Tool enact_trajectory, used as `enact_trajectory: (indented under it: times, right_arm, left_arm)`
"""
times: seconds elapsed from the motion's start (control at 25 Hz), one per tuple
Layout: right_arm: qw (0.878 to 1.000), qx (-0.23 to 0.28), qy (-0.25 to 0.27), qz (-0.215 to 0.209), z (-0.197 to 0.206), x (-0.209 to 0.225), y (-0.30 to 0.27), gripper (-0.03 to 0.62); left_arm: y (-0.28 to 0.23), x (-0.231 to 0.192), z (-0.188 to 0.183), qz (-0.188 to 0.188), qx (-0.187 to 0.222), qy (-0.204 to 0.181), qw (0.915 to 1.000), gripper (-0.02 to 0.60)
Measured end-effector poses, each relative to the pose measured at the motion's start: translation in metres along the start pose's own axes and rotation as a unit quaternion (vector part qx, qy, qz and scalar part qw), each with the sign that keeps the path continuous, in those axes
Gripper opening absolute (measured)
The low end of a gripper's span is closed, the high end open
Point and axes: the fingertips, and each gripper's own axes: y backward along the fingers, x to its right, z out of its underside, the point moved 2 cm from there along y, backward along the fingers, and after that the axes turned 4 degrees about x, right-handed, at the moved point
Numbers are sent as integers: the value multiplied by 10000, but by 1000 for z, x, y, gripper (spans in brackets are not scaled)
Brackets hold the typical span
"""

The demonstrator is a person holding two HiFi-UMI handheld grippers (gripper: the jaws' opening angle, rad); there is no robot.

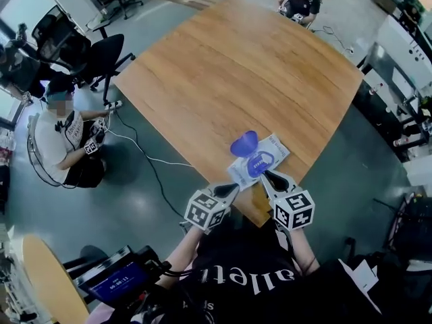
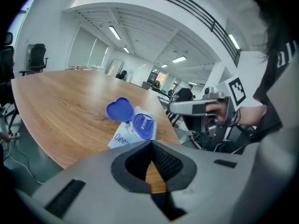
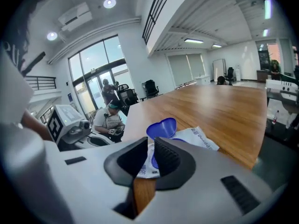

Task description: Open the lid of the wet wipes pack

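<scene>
Left gripper view first: what is my left hand-held gripper (image 2: 150, 146) holding?

Nothing. Its jaws meet at the tip, and you see only bare wooden surface (image 2: 60, 101) behind them. Your right hand-held gripper (image 3: 152, 143) is all but closed too, with a sliver between the tips and no grip on anything. The wet wipes pack (image 3: 201, 138) lies just beyond it.

And the pack itself?

It lies flat near your edge of the surface, just ahead of both sets of tips. Its blue heart-shaped lid (image 1: 244, 143) is already swung up and stands open above the blue opening. I'd judge the lid step done.

So what can still go wrong?

Two things, I think. The pack looks light and soft and sits close to the edge, so if you brush it while pulling away you could drag it off the surface. The raised lid is also exposed, and a knock from either hand-held gripper could fold it back down and undo the opening. Lift both straight clear before you move sideways.
</scene>
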Motion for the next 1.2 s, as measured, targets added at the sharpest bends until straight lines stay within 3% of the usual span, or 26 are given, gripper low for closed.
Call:
enact_trajectory:
  times: [0.4, 0.64, 0.96, 1.2]
  right_arm:
    - [9924, 527, -713, 858, 12, -46, 33, 49]
    - [9831, 720, -965, 1378, 37, -60, 78, 49]
    - [9772, 976, -1053, 1561, 50, -68, 130, 49]
    - [9808, 1014, -989, 1341, 68, -83, 175, 49]
  left_arm:
    - [41, 31, -7, 939, -49, -561, 9940, 0]
    - [46, 58, 9, 1372, -166, -598, 9886, 0]
    - [54, 98, 13, 1440, 24, -661, 9874, 0]
    - [68, 149, 32, 1314, 330, -480, 9896, 0]
